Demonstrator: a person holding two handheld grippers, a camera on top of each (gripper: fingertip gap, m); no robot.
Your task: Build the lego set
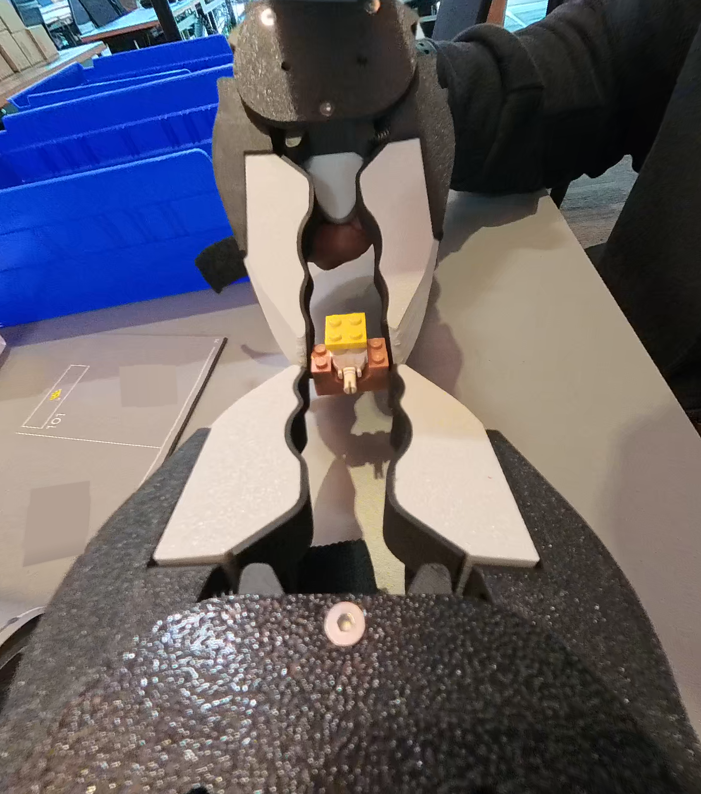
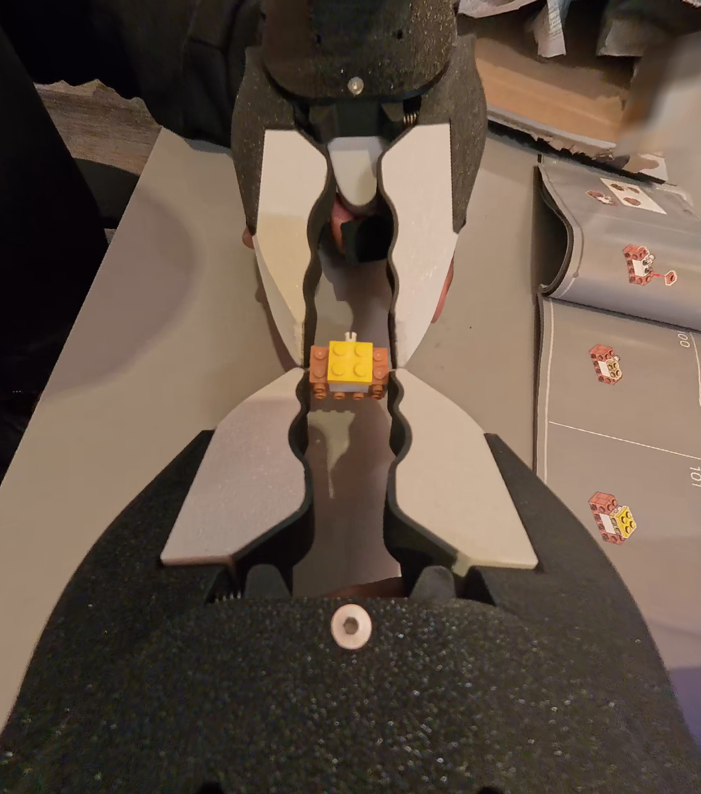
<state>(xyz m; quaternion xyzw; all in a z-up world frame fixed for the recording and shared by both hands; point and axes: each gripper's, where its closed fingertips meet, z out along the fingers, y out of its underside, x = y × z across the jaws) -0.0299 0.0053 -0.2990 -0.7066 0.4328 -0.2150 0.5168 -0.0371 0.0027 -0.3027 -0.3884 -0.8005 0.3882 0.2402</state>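
Left wrist view: a small brick assembly (image 1: 350, 361), made of a brown studded plastic block topped by a yellow four-stud plate with a pale grey pin piece at its front, is seen held above the grey bench (image 1: 533, 343) near its right edge. It is gripped at its two brown ends by the left gripper (image 1: 350, 378), while the right gripper (image 1: 348, 339) is met tip to tip from the opposite side, closed on the same assembly. Blue plastic bins (image 1: 82, 193) are ranged along the far left edge, beside a grey printed mat (image 1: 95, 412).
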